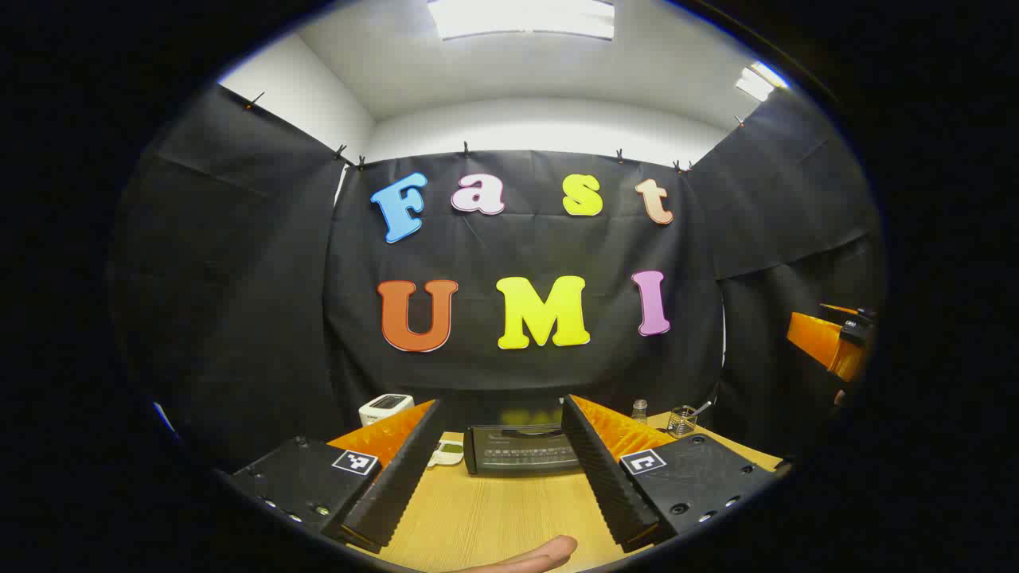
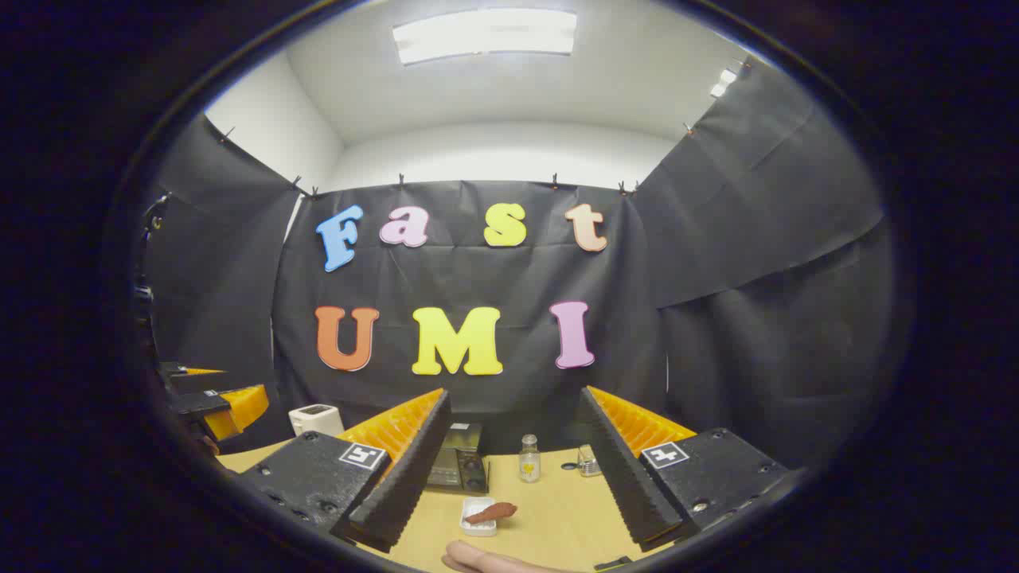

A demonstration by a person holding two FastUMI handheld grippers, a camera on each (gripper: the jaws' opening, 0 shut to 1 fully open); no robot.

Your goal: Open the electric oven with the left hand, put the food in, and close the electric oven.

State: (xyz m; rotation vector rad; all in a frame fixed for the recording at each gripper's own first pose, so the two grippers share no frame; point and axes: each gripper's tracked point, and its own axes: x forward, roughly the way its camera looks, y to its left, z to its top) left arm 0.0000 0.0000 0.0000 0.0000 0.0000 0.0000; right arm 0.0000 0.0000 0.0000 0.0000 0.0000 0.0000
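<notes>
**Black-draped booth under ceiling lights**

Black cloth (image 1: 239, 263) hangs on three sides of the booth, clipped along its top edge with small clips (image 1: 466, 148). Above the cloth, white wall (image 2: 493, 163) curves up into a white ceiling (image 1: 557, 72) — a long light panel (image 1: 521, 17) glows there, with a smaller one (image 1: 760, 79) off to the side. Below stands a light wood-grain table (image 1: 493, 517), set against the back drape.
</notes>
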